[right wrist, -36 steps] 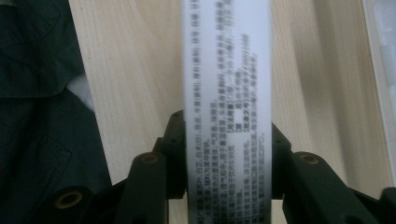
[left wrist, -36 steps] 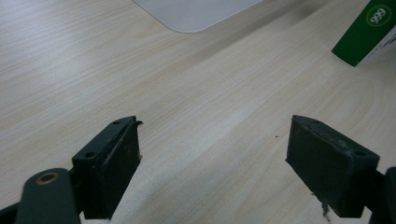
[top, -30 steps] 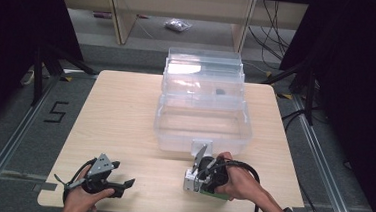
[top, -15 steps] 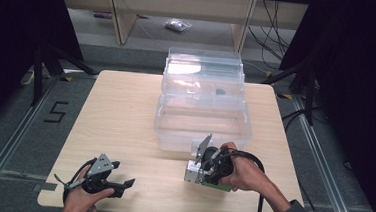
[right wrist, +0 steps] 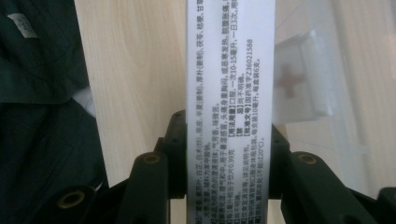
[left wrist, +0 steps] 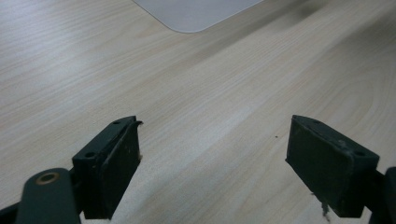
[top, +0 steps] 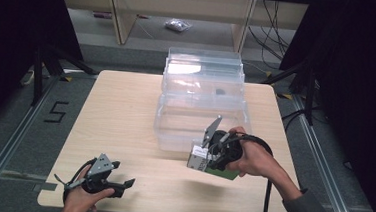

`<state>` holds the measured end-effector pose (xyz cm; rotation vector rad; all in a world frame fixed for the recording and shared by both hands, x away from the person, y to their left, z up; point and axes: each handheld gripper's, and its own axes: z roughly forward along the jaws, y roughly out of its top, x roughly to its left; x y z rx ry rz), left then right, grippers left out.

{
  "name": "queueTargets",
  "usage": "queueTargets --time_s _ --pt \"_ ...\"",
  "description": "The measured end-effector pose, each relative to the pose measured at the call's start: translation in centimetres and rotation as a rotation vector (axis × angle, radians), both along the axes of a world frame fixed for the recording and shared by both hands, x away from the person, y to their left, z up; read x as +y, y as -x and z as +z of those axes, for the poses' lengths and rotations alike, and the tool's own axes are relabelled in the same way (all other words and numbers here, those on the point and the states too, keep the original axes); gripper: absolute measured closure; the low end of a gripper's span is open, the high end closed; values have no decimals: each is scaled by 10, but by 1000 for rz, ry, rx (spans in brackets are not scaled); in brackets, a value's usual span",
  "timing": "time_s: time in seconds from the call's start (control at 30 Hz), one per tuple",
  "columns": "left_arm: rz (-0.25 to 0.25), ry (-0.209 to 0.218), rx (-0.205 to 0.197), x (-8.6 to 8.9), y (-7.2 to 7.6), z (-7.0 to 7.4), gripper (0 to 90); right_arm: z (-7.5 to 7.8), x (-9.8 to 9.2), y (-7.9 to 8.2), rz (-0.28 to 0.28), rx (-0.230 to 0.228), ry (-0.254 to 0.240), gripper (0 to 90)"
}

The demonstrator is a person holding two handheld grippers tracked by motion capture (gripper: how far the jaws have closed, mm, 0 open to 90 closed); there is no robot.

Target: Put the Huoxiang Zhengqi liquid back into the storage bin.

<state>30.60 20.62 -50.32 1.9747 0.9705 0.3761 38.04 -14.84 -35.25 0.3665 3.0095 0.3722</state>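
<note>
Right gripper (top: pixel 211 155) hovers above the wooden table (top: pixel 125 116), right at the near edge of the clear plastic storage box (top: pixel 201 104). Its jaws are clamped tight on a white medicine carton (right wrist: pixel 229 93) with a green side, printed text running along the face between them. A clear latch with a red cross (right wrist: pixel 299 79) sits just beside the carton. Over at the near left corner, the left gripper (left wrist: pixel 212 163) rests low over bare tabletop, jaws spread wide, nothing between them.
</note>
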Motion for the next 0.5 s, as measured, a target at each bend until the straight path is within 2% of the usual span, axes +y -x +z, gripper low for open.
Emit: queueTargets --time_s 0.03,0.1,0.27,0.3,0.37,0.4,0.47,0.5 --pt "-2 -3 3 0 0 0 167 3 -1 -4 38 -10 -5 643" --pt "-2 -3 2 0 0 0 167 13 -2 -8 15 -7 0 643" --pt "-6 -5 5 1 -1 0 167 23 -3 -15 36 -16 5 643" --pt "-6 -5 5 1 -1 0 167 25 -3 -14 3 -11 6 643" --pt "-10 -9 3 1 -1 1 167 30 -3 -19 36 -16 0 643" --pt "-9 -8 5 1 0 1 167 33 -3 -18 7 -16 9 643" --pt "-5 -8 1 1 0 0 167 42 -3 -23 29 -30 -6 644" --pt "-5 -8 2 1 0 0 167 42 -3 -23 29 -30 -6 644"
